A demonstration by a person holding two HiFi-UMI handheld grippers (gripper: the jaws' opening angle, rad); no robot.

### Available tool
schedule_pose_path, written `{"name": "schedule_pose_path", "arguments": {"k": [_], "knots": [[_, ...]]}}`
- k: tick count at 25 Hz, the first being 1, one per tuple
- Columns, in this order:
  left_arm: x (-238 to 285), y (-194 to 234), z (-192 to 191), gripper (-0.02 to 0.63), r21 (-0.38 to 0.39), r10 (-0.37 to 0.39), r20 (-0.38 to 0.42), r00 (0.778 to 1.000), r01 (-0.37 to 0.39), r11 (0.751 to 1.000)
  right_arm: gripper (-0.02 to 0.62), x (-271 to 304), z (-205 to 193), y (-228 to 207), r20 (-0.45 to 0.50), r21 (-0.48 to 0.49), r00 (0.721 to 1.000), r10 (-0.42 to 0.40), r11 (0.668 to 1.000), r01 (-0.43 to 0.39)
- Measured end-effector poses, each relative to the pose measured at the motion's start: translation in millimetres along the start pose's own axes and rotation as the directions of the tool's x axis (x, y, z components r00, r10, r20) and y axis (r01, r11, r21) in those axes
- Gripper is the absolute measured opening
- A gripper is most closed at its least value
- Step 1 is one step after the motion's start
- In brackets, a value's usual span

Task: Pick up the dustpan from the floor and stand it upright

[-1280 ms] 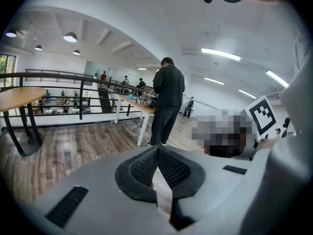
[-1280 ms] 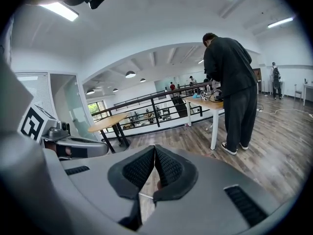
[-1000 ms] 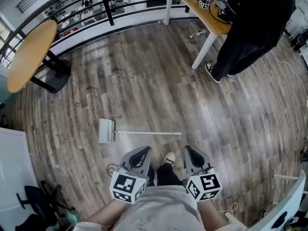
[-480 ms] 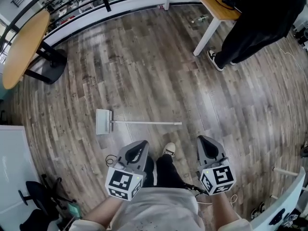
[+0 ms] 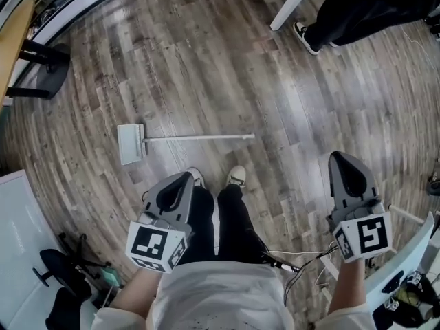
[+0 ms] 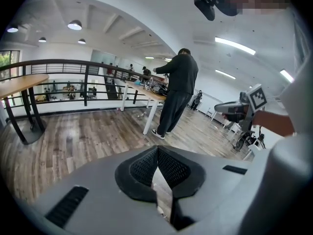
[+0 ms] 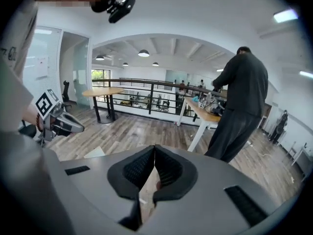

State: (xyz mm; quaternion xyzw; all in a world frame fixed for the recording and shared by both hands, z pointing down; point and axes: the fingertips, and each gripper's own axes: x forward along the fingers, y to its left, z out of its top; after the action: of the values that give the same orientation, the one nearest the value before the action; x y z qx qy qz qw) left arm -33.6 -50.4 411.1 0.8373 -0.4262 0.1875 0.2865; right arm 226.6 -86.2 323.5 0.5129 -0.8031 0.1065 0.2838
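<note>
Lying flat on the plank floor (image 5: 206,67), the dustpan (image 5: 184,139) is stretching across just ahead of the wearer's shoes (image 5: 237,177); its pan (image 5: 130,144) is pointing toward the head view's left and its thin handle (image 5: 220,137) is running out to the right; nothing is touching it, so the pickup looks not yet begun.

The left gripper (image 5: 182,179) is hanging above the left leg, near the pan end; the right gripper (image 5: 342,160) is hanging well out beyond the handle's free end; both are showing ribbed pads pressed together with nothing between them.

Doing this step well is probably meaning parting the jaws before descending; coming down across the handle rather than along it; biting toward the free end, so that raising it is tipping the pan onto its edge; a thin rod is likely slipping or rolling under a loose pinch.

Grey-brown boards are running away from the wearer, some catching glare; a black railing (image 6: 85,65) is bounding the far side; a person in dark clothes (image 5: 357,9) is standing by a white table leg (image 5: 292,4); a black table base (image 5: 42,80) is sitting at the left.
</note>
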Motion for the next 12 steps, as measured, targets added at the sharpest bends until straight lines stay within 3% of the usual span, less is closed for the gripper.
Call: {"name": "schedule_pose_path", "arguments": {"k": [3,8,12], "knots": [[3,6,-4,0.023,-0.006,0.005,-0.007,1.000,-0.005,1.000,0.025,-16,8,-36,0.016,-0.022,0.997,-0.076,0.997,0.076],[7,6,-6,0.021,-0.007,0.003,-0.030,1.000,-0.003,1.000,0.025,-28,-12,-58,-0.075,-0.239,0.987,-0.140,0.964,0.119],[9,9,-7,0.022,-0.016,0.002,-0.034,0.999,-0.003,1.000,0.025,-40,-11,-72,-0.092,-0.292,0.981,-0.173,0.946,0.139]]}}
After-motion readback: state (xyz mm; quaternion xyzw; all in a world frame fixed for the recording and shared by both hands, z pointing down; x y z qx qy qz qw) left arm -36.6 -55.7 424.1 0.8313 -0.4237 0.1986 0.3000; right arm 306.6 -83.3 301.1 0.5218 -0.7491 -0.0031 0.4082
